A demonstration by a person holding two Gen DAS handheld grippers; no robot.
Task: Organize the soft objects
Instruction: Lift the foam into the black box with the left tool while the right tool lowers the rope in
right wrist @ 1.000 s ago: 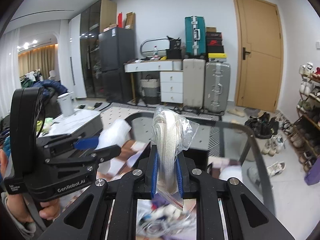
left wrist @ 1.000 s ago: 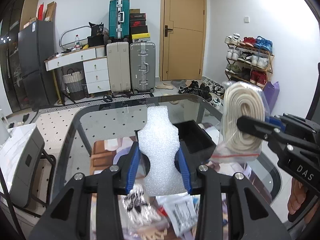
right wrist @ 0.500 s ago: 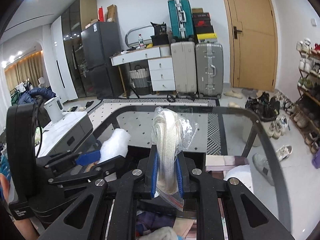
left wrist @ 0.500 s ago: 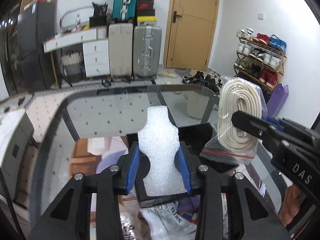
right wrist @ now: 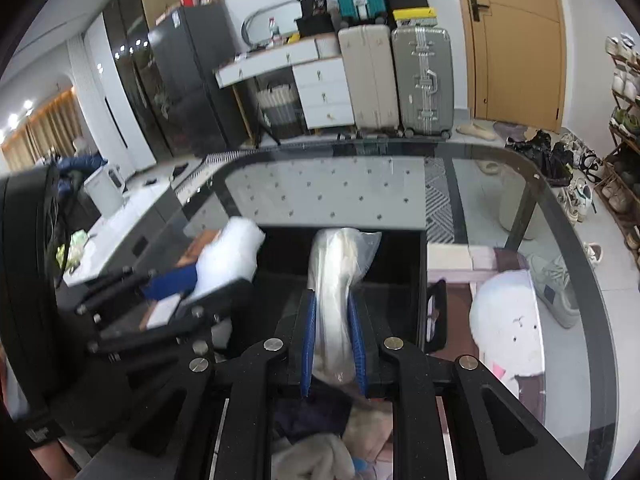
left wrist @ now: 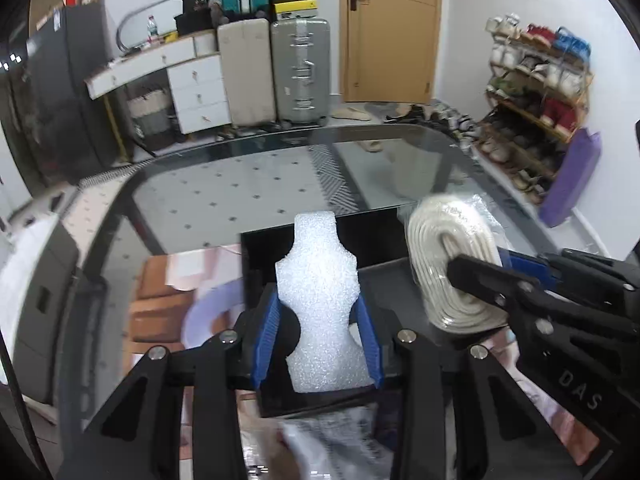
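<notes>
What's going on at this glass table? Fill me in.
A person works two handheld grippers over a black box on the glass table. The left gripper is shut on a white foam piece; the right gripper is shut on a bagged coil of cream rope. Both items hang above the box, neither released.

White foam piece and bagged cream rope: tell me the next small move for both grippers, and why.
Probably lower both a little further into the open black box, then release. The left gripper is shut on the white foam piece, and the right gripper is shut on the bagged cream rope coil. Both loads appear to hang over the box's opening.
</notes>
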